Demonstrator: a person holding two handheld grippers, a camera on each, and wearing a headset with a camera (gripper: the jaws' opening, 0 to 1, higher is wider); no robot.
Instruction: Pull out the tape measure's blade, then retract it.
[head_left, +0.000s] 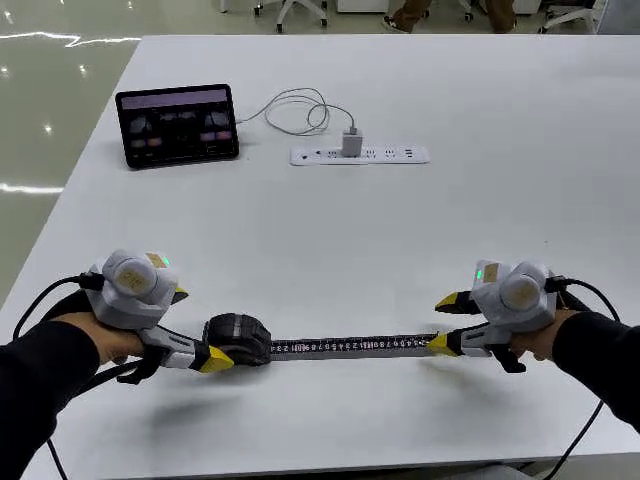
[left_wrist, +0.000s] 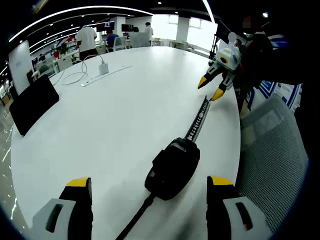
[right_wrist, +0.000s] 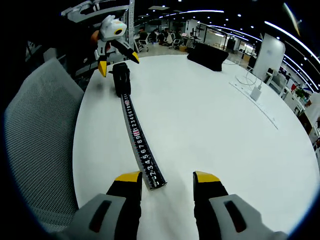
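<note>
Tablet (head_left: 177, 124), dark, propped at 10 o'clock on white table (head_left: 450, 230). Left gripper (head_left: 198, 328), 8 o'clock, jaws spread, gripping nothing. Tape measure case (head_left: 238, 338), black, lying between its jaw tips. Blade (head_left: 350, 346), drawn out flat toward 3 o'clock. Power strip (head_left: 360, 155), 12 o'clock. Right gripper (head_left: 441, 323), 4 o'clock, jaws apart, blade end loose beside one tip
</note>
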